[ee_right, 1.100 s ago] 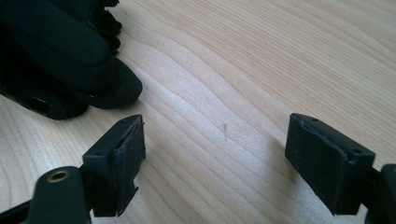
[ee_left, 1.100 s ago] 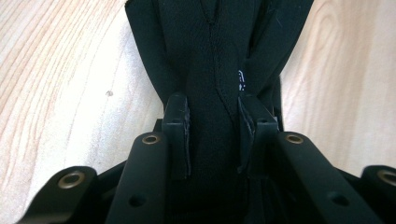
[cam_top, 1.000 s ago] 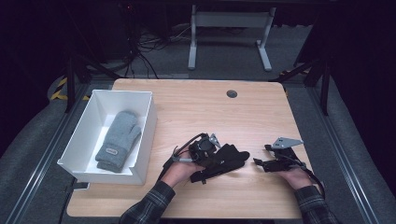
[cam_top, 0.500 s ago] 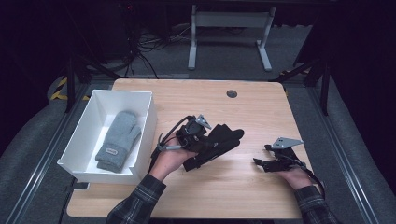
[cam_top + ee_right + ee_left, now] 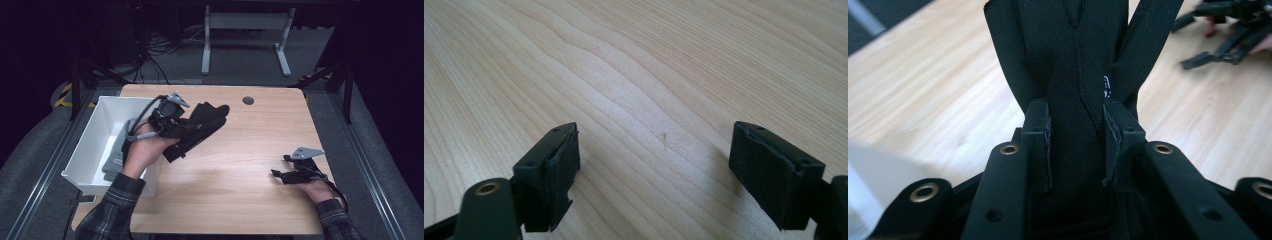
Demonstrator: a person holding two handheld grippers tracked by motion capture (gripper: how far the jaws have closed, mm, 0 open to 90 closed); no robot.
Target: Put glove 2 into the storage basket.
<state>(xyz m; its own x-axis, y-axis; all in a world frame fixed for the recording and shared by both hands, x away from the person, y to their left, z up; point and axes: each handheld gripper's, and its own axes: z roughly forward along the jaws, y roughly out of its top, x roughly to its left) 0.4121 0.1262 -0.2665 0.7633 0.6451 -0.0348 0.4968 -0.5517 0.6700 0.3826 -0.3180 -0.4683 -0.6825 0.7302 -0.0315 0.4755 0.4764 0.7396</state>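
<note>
A small white mark (image 5: pixel 1106 86) printed on the black fabric glove (image 5: pixel 202 126), half hidden behind one jaw in the left gripper view and too cut off to read. No other writing legible anywhere.

At the left edge of the light wooden table (image 5: pixel 240 195), an open white rectangular bin (image 5: pixel 89 142), holding a grey knitted mitten (image 5: pixel 116 157) flat on its floor, mostly covered by the left hand (image 5: pixel 144 152) in the high view.

Just right of the bin's right wall, the black fabric glove raised off the table, long axis running diagonally from the cuff nearest the person up toward the far right, fingers aimed at the small dark round hole (image 5: pixel 248 100) near the table's far edge. In the left gripper view, the glove stretched straight away from the camera, a centre seam along it, two fingers forking apart at the top.

Left gripper (image 5: pixel 1076 145) clamped on the glove, both pads pressed into the fabric at its middle, cable looping back over the bin.

Well to the right of the bin, near the table's right edge, the right gripper (image 5: pixel 654 175) low over bare wood, jaws spread wide with nothing between them; in the high view (image 5: pixel 287 175), held by the right hand (image 5: pixel 316 189), grey three-cornered plate (image 5: pixel 307 152) on top, plaid sleeve (image 5: pixel 340 222) behind.
</note>
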